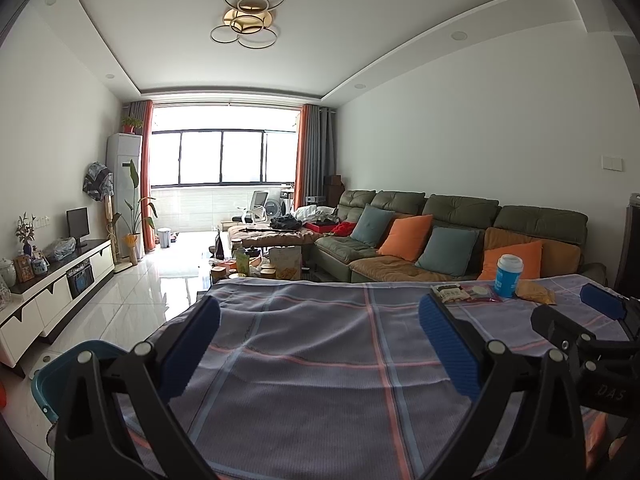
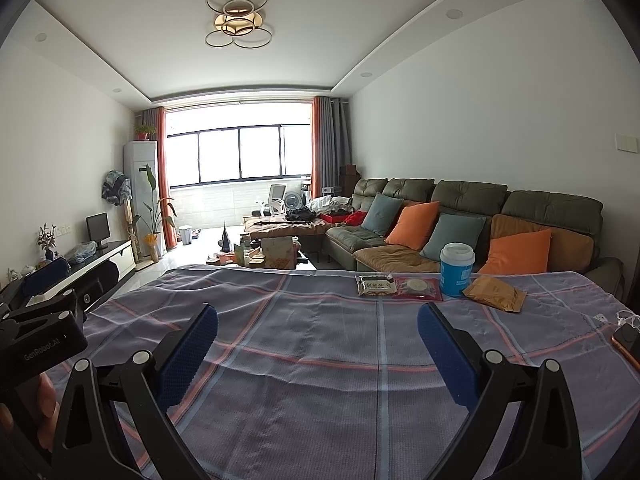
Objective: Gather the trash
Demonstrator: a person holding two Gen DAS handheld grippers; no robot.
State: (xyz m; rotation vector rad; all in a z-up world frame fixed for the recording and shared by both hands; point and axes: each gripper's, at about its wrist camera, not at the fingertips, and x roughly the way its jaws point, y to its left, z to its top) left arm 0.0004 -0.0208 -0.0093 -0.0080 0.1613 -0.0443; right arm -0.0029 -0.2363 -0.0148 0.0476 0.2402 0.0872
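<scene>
- The left gripper [image 1: 320,336] hovers low over the near part of the table, its blue-padded fingers [image 1: 192,344] spread wide apart with nothing between them.
- The right gripper [image 2: 318,344] hovers likewise beside it, jaws spread wide and empty; a fingertip of the person's hand [image 2: 46,394] shows at the lower left of the right wrist view.
- Under both lies a grey-blue checked tablecloth [image 1: 312,360] with pink and pale blue stripes, covering the table.
- At the left edge of the table, lower down, the rim of a teal bin [image 1: 52,380] shows in the left wrist view.
- At the right edge of the cloth lies a phone [image 2: 626,342] with a white cable next to it.
- The trash sits in a row at the far right of the table: a green-and-white snack packet [image 2: 375,285], touching it a clear wrapper with a red edge [image 2: 418,288], then an upright blue cup with a white lid [image 2: 457,269], and just beside it a flat brown packet [image 2: 495,293].
- Behind the table stands a green sofa [image 2: 472,200] with orange and blue-grey cushions.
- Farther off, a cluttered coffee table [image 2: 264,256], a white TV cabinet [image 1: 60,280] along the left wall, and a wide bright window [image 1: 222,156] between orange curtains.
</scene>
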